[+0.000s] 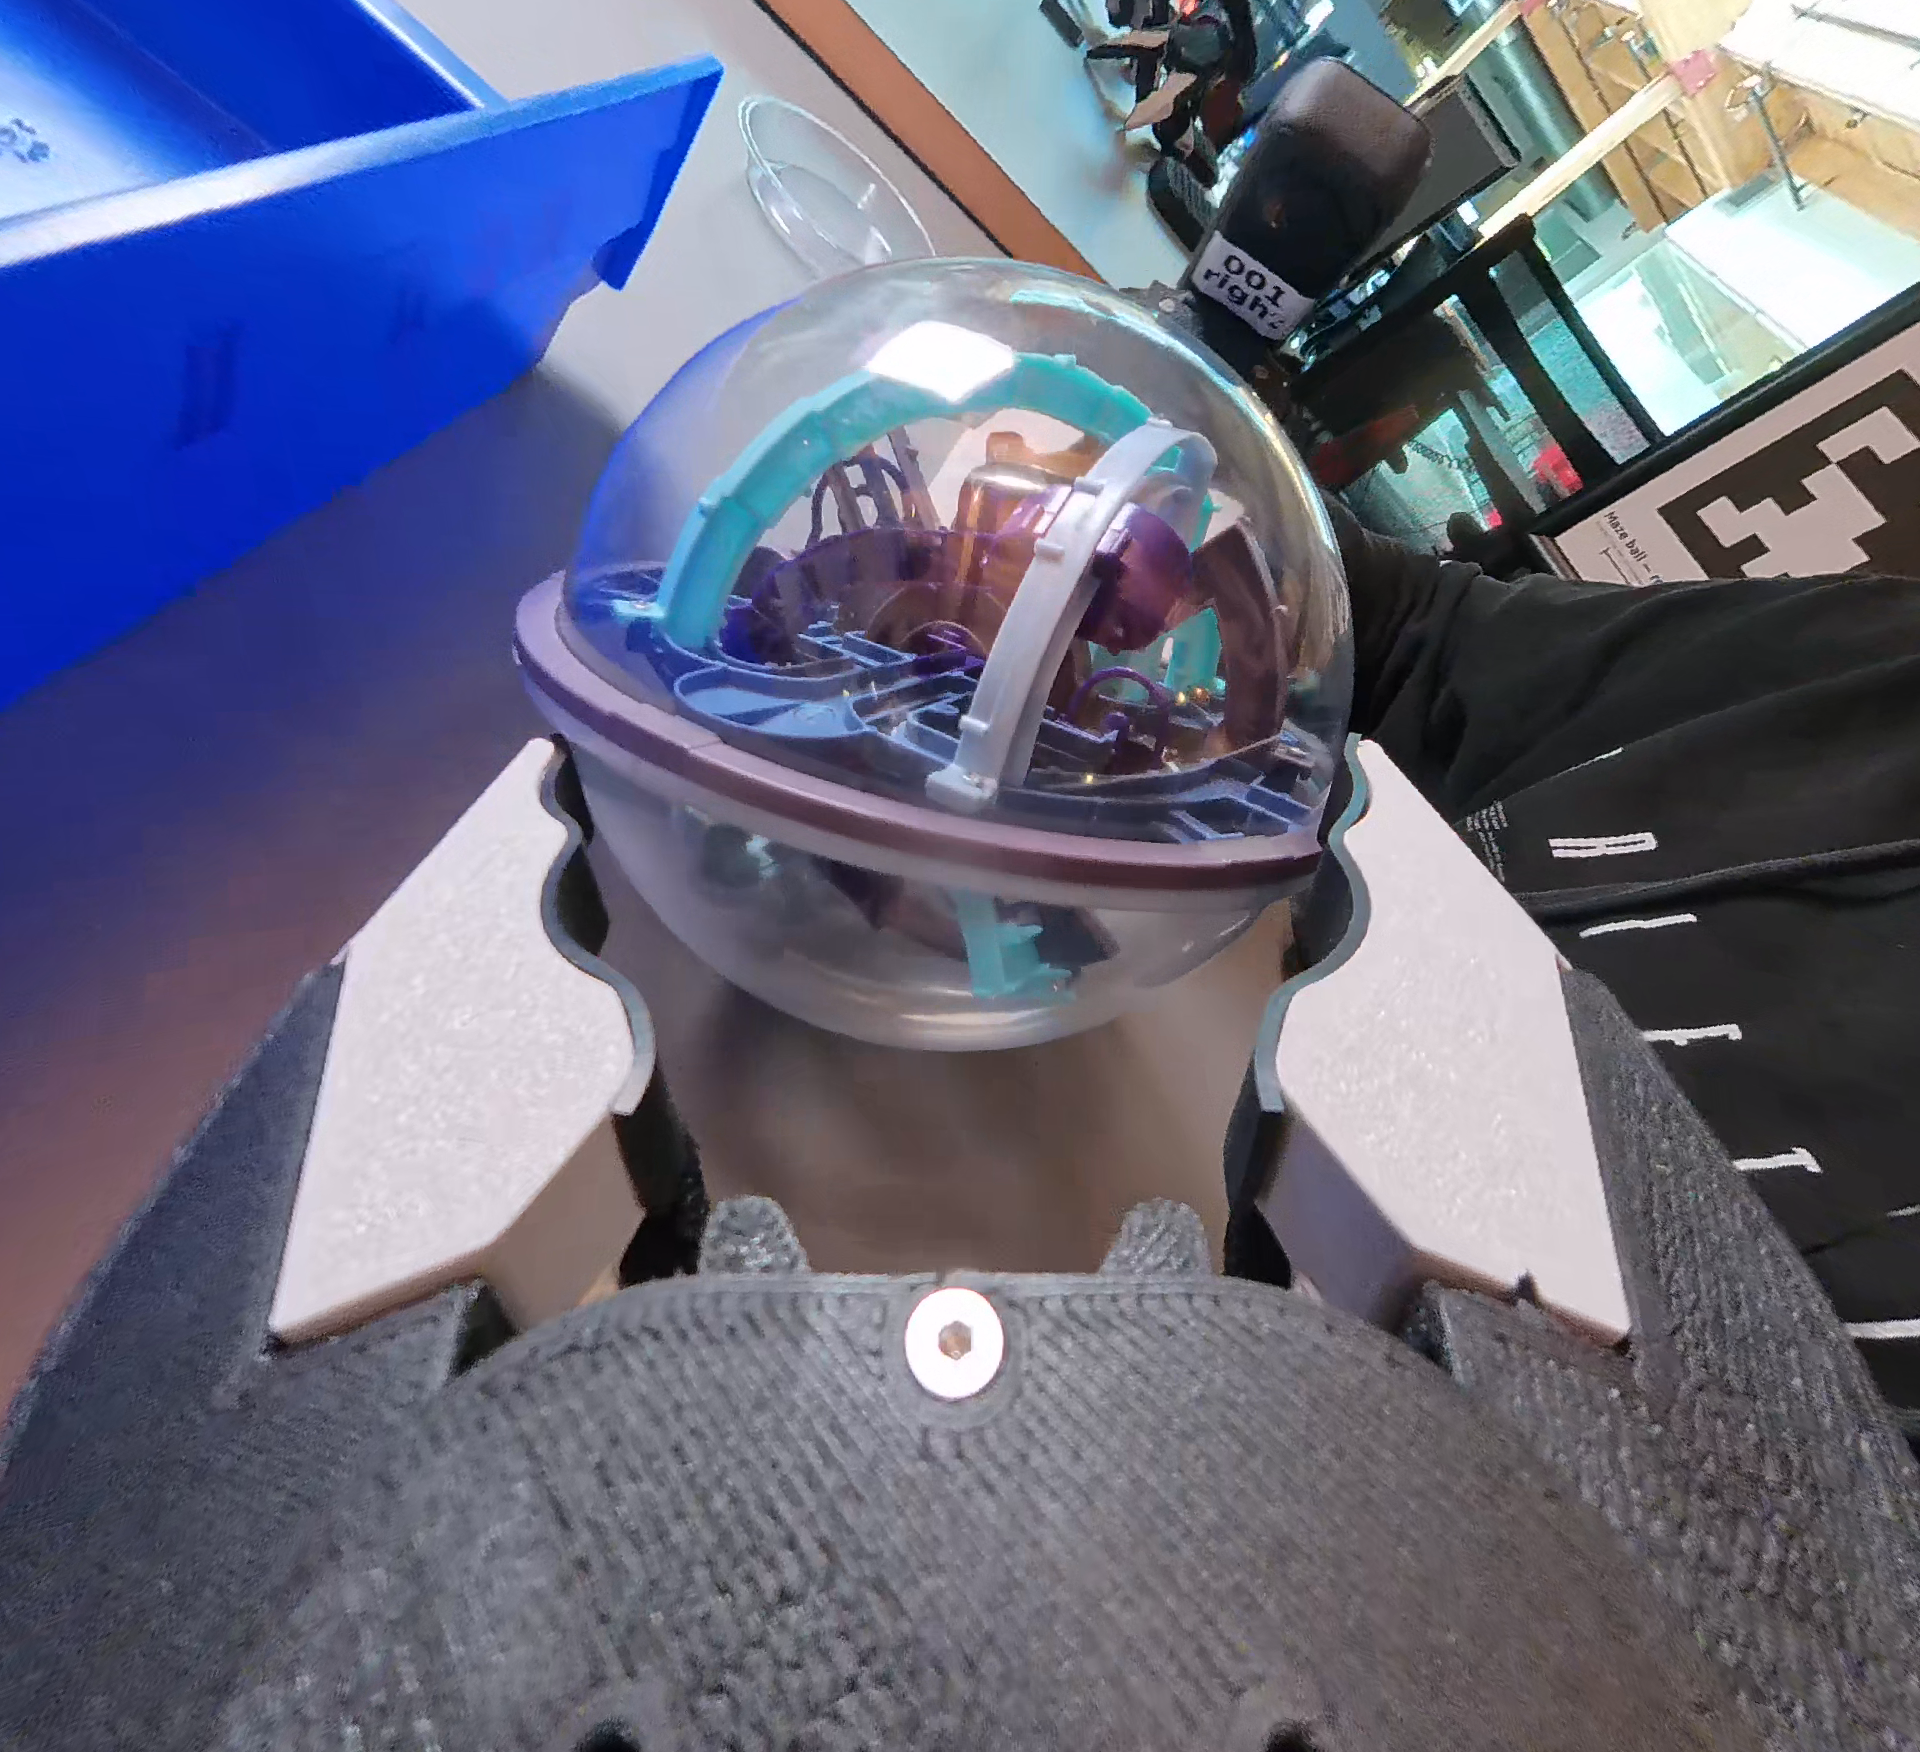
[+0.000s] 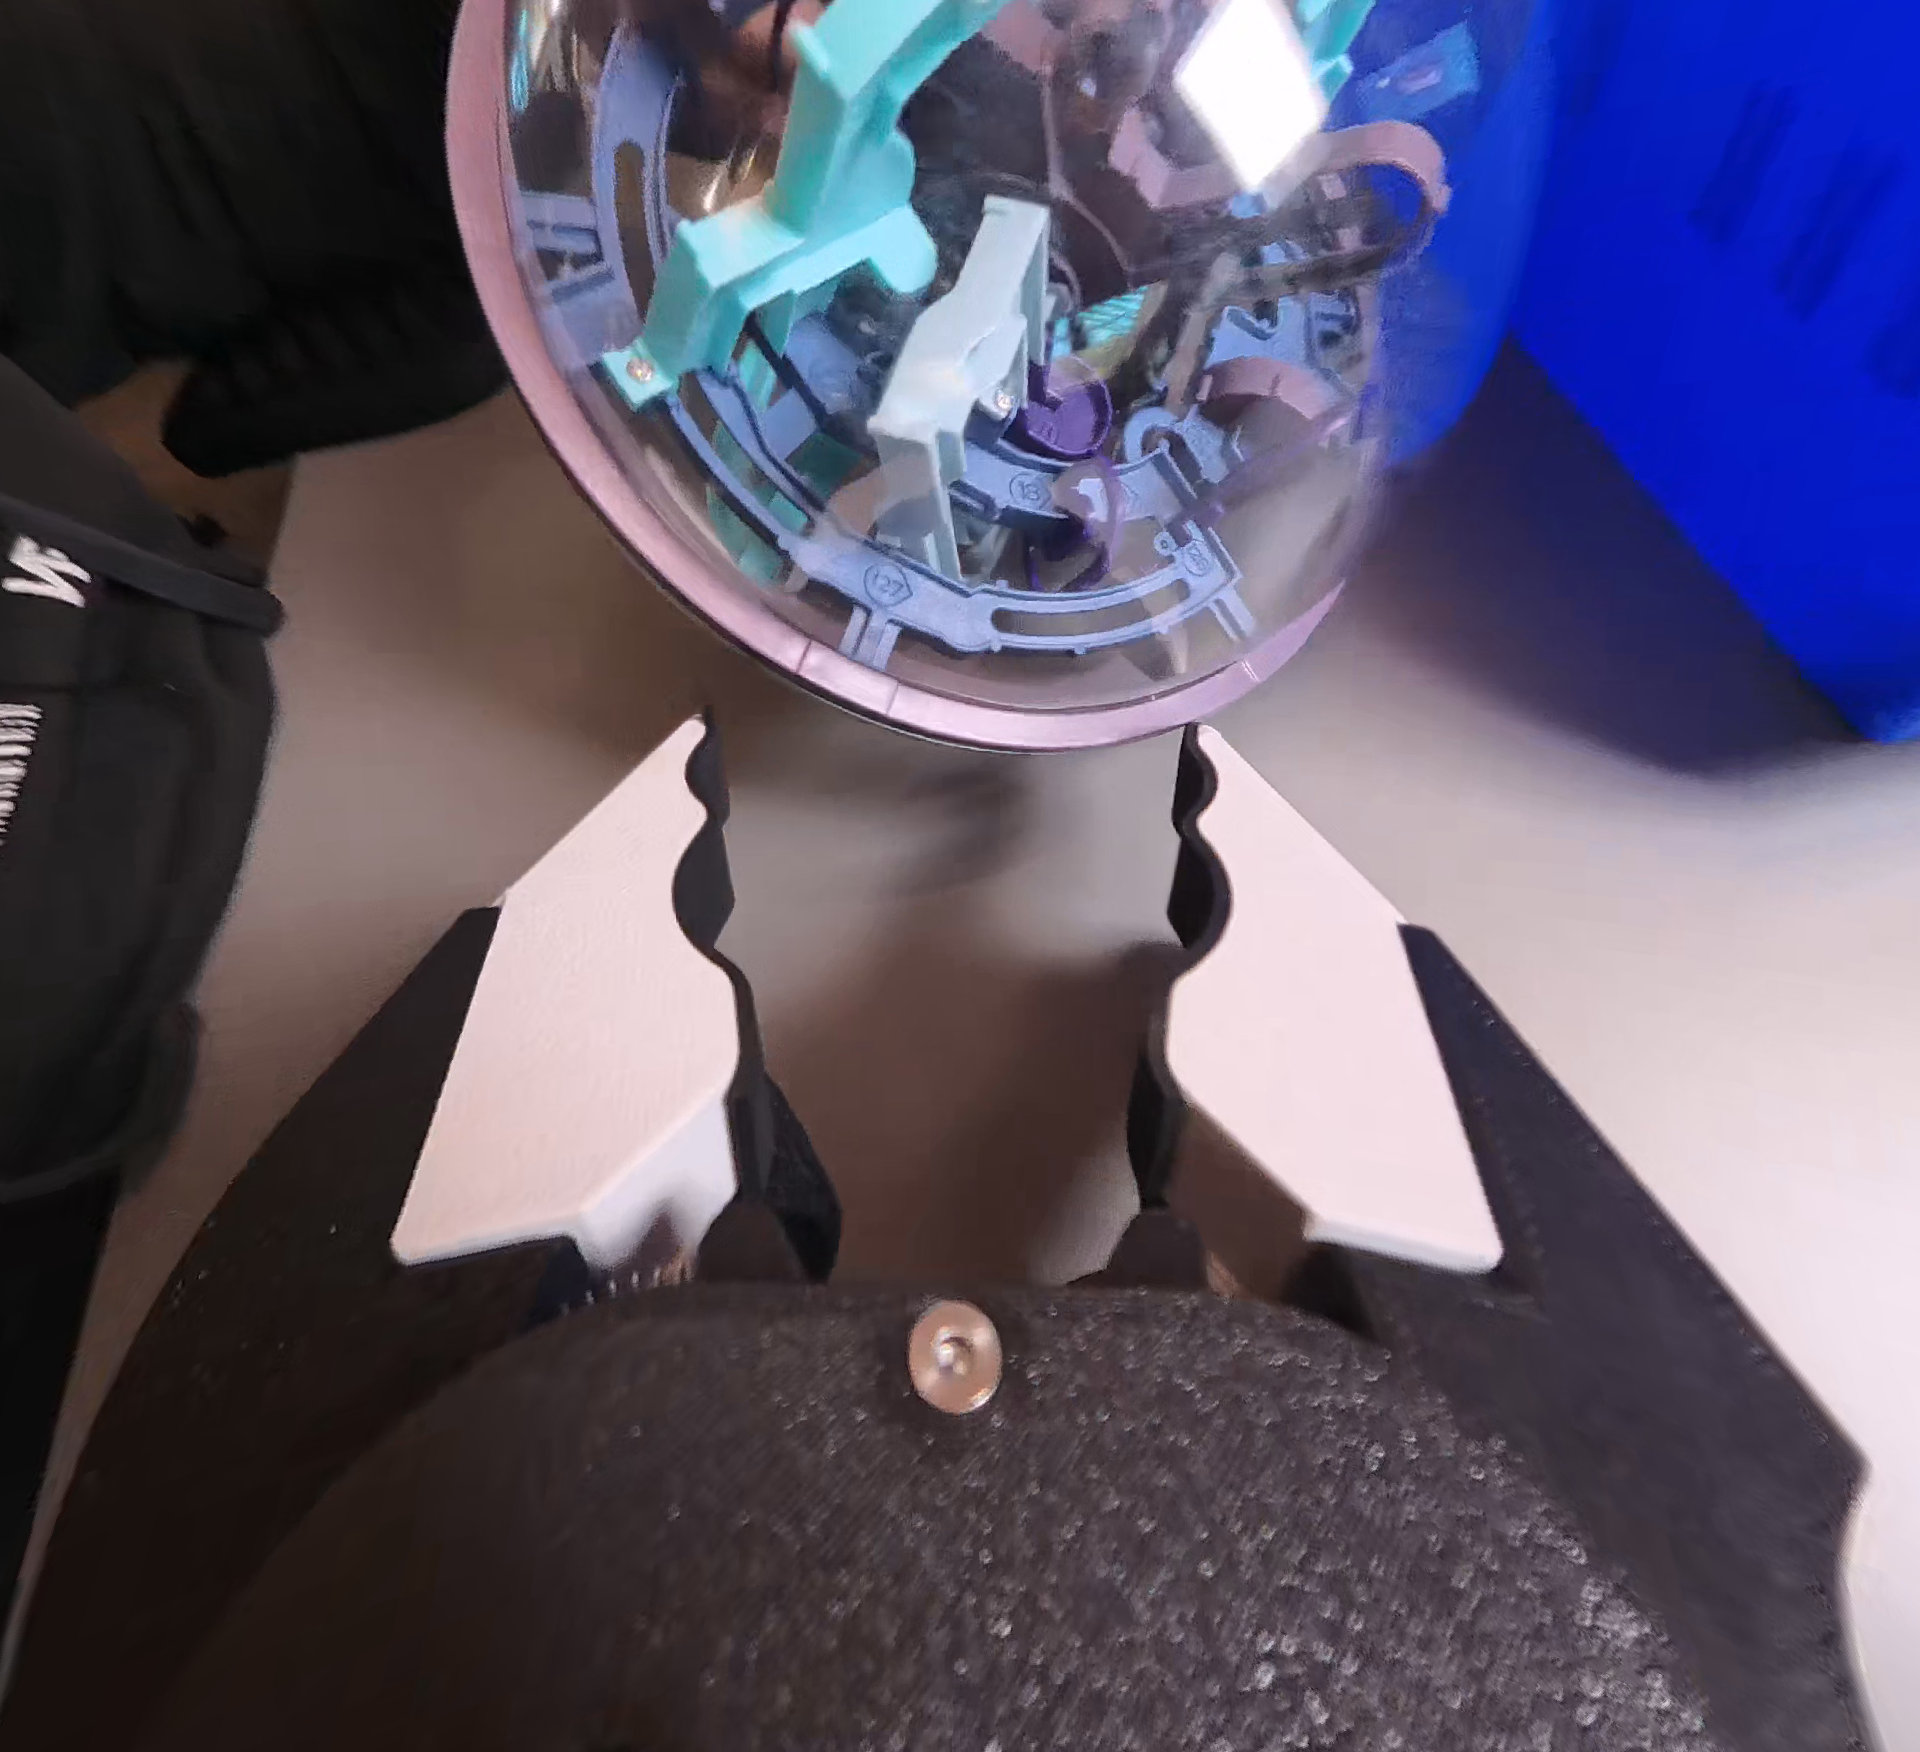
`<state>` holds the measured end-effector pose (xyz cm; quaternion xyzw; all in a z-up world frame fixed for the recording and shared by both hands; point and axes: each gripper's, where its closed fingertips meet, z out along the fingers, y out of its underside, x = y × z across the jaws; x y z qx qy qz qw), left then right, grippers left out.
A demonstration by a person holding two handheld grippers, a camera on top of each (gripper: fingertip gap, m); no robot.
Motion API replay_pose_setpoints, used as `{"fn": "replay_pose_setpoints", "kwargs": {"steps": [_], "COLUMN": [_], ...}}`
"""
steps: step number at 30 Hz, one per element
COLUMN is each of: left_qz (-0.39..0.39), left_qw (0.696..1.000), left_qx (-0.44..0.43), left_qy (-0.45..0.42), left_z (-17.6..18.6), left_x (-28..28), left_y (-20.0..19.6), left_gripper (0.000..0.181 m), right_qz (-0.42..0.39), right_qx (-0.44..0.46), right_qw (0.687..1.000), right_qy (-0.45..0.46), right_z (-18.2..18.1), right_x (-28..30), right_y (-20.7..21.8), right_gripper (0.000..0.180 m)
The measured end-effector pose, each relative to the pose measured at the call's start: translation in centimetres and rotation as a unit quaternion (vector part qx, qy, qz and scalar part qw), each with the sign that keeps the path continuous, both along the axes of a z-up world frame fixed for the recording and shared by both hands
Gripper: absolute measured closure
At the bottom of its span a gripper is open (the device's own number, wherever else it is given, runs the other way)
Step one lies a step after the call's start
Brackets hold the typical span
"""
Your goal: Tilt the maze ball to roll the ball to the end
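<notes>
so the clear plastic maze ball [image 1: 925,663] with teal and purple tracks is cradled between the left gripper [image 1: 951,829]'s spread-apart fingers, while the right gripper [image 2: 951,746] sits just beside its rim, fingers apart and holding nothing.

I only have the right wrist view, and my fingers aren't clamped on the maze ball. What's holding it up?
Observer: The left gripper grips the maze ball, with one finger on each side of its clear lower half, just under the purple band.
Operator: Is anything lying beyond the ball that I can't see?
Observer: Yes, a clear dish lies on the table beyond the ball, next to the blue bin.
</notes>
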<state>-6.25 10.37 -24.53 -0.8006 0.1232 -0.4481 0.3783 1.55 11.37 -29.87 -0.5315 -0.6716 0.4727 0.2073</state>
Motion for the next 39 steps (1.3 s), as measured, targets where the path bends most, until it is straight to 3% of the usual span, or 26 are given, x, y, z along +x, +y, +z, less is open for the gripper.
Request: {"fn": "replay_pose_setpoints", "kwargs": {"steps": [10, 14, 19, 22, 26, 30, 33, 39], "left_qz": [-0.061, -0.085, -0.105, -0.110, -0.116, -0.118, -0.126, -0.129], "left_qw": [0.995, 0.991, 0.988, 0.991, 0.990, 0.974, 0.968, 0.968], "left_qx": [-0.063, -0.081, -0.076, -0.046, 0.017, 0.073, 0.071, 0.104], "left_qy": [0.057, 0.062, 0.087, 0.065, 0.077, 0.180, 0.204, 0.188], "left_z": [0.7, 0.7, 1.4, 3.3, 4.9, 1.0, -2.6, -1.3], "left_x": [-0.4, -0.2, 0.6, 1.3, 1.0, 0.3, 1.4, 2.3], "left_y": [-1.9, -1.6, -0.6, 0.3, -1.0, -3.8, -4.0, -3.0], "left_gripper": [0.047, 0.049, 0.052, 0.062, 0.057, 0.047, 0.042, 0.037], "right_qz": [0.078, 0.042, 0.021, 0.018, 0.021, 0.024, 0.030, 0.037], "right_qx": [0.119, 0.101, 0.099, 0.111, 0.087, 0.072, 0.063, 0.066], "right_qw": [0.990, 0.994, 0.991, 0.990, 0.993, 0.994, 0.994, 0.996], "right_qy": [-0.017, 0.029, 0.085, 0.086, 0.083, 0.080, 0.080, 0.042], "right_z": [-1.3, 1.6, 3.7, 3.2, 2.7, 2.5, 2.3, 0.8], "right_x": [0.9, 1.3, 0.9, 0.8, 1.0, 0.9, 0.4, 0.6], "right_y": [-2.5, -0.3, 0.3, 0.3, 0.0, -0.1, -0.6, -1.2], "right_gripper": [0.119, 0.109, 0.083, 0.080, 0.084, 0.090, 0.087, 0.094]}}
